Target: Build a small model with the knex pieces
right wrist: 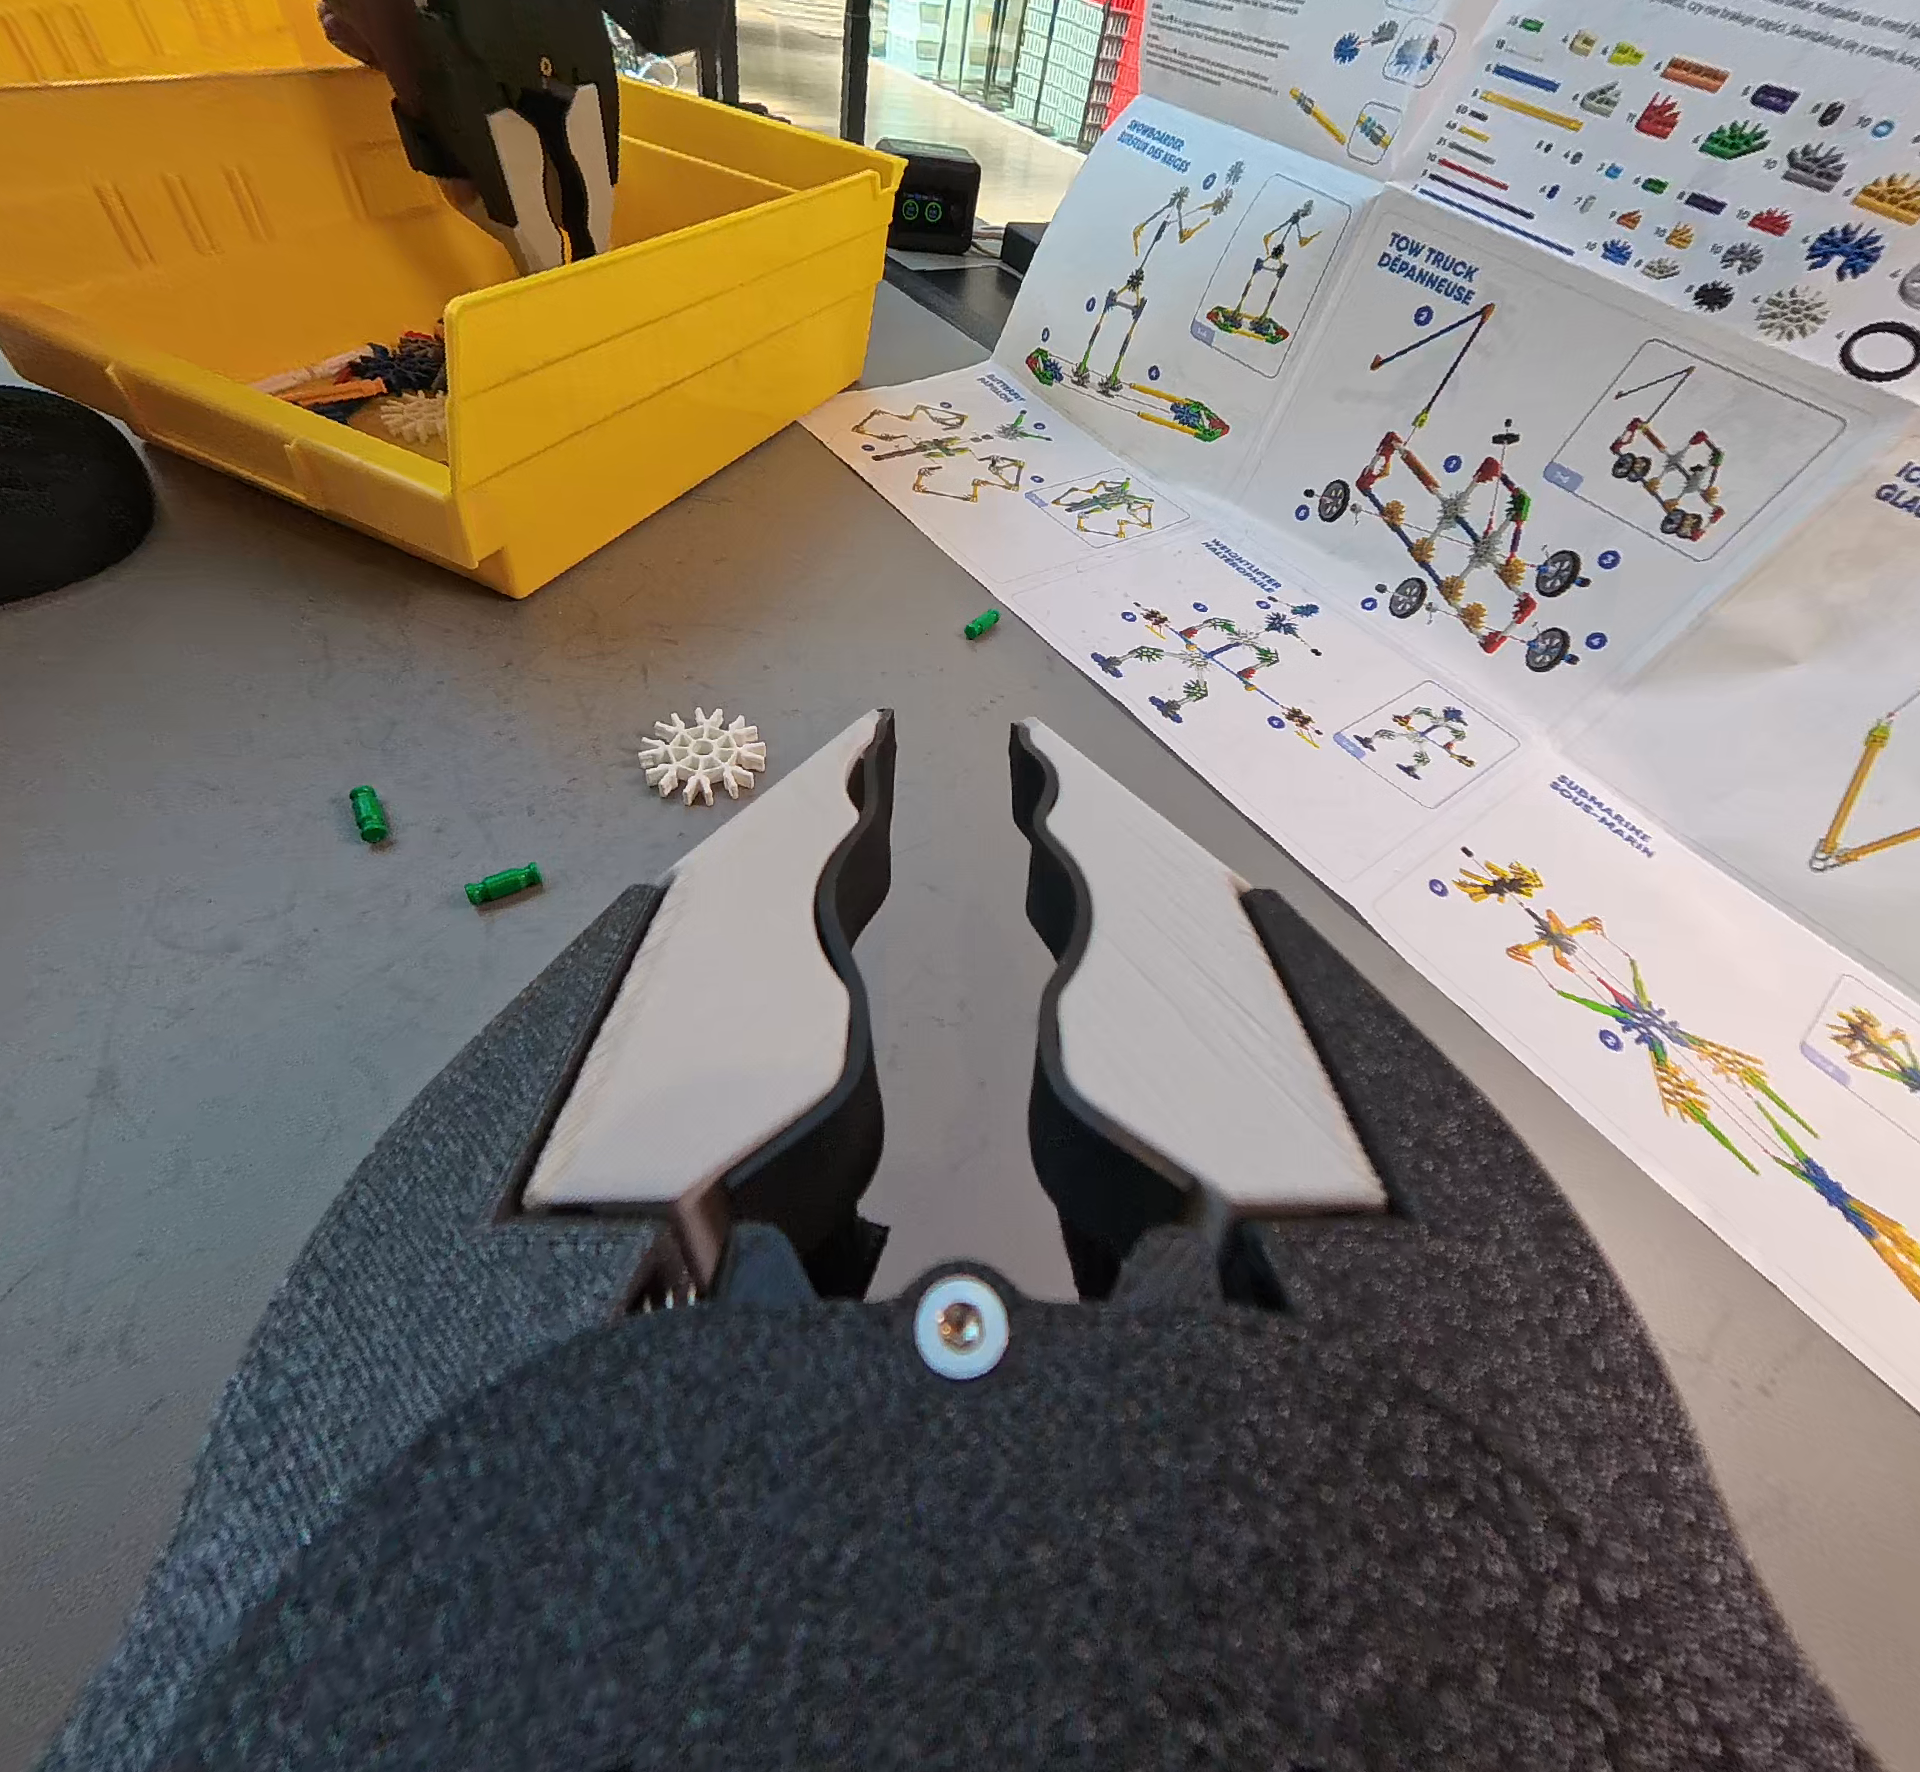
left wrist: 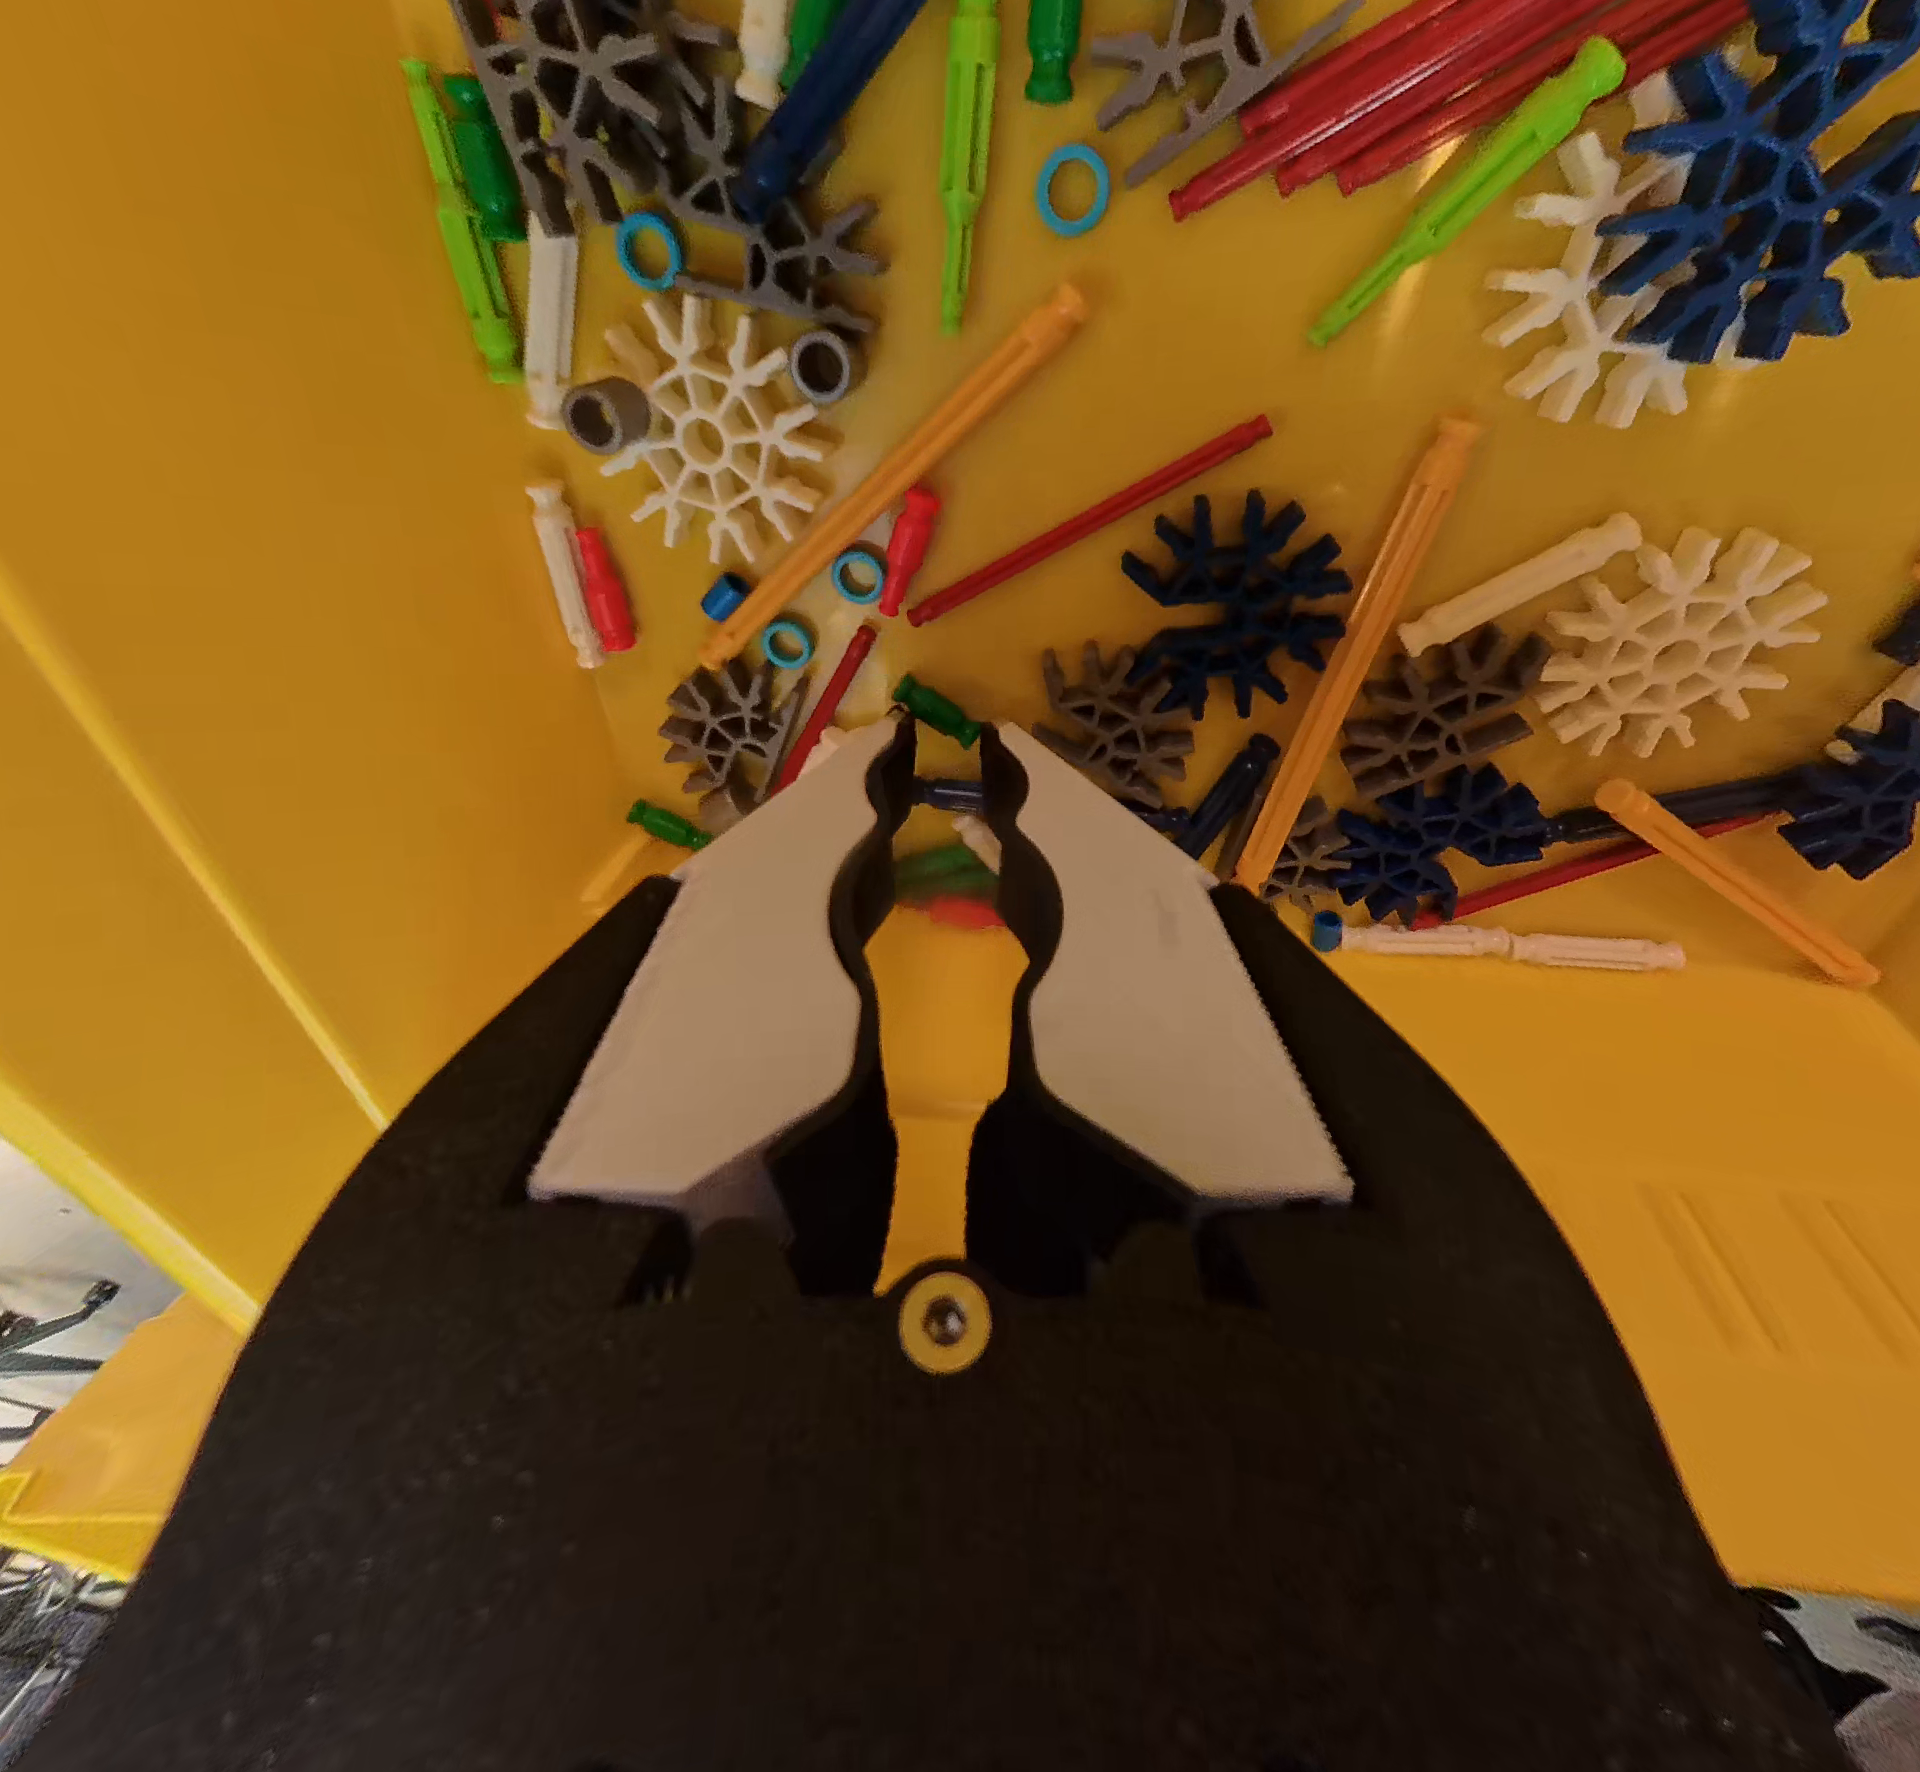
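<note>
Reaching into the yellow bin [left wrist: 260, 579] of rods and snowflake connectors, the left gripper [left wrist: 943, 735] is hovering slightly parted at a short green rod [left wrist: 935, 710] near the bin's wall. Right view: the right gripper [right wrist: 951, 725], parted and empty, is hanging over the grey table [right wrist: 260, 995] beside a white connector [right wrist: 703, 754].

bin [right wrist: 665, 351] left of leaflet [right wrist: 1455, 496], on table [right wrist: 312, 995]

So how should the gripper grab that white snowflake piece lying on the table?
The white snowflake piece lies flat on the grey table, so probably come straight down from above and pinch across its rim, on two opposite spokes. Its thin, flat shape leaves little to grip from the side. The right gripper is open beside it.
</note>
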`<control>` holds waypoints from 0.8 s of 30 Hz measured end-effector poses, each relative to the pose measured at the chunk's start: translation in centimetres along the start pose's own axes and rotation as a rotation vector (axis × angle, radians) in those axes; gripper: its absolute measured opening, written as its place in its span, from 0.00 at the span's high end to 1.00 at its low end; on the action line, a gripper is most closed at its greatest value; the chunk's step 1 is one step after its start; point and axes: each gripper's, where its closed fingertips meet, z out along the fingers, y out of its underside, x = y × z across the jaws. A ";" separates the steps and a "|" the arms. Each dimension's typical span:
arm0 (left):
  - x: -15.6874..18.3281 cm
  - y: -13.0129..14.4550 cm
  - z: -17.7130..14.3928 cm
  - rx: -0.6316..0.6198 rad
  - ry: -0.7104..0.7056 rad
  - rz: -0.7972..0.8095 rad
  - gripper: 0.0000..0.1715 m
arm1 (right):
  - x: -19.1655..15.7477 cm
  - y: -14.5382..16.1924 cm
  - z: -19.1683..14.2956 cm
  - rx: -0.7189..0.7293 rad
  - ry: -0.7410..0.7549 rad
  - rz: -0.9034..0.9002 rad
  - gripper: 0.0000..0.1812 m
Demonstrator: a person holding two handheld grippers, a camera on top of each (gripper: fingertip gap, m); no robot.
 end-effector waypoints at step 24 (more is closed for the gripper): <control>7.8 -7.4 -10.5 0.542 -0.024 0.210 1.00 | -2.0 -0.5 0.4 0.030 -0.054 -0.052 0.89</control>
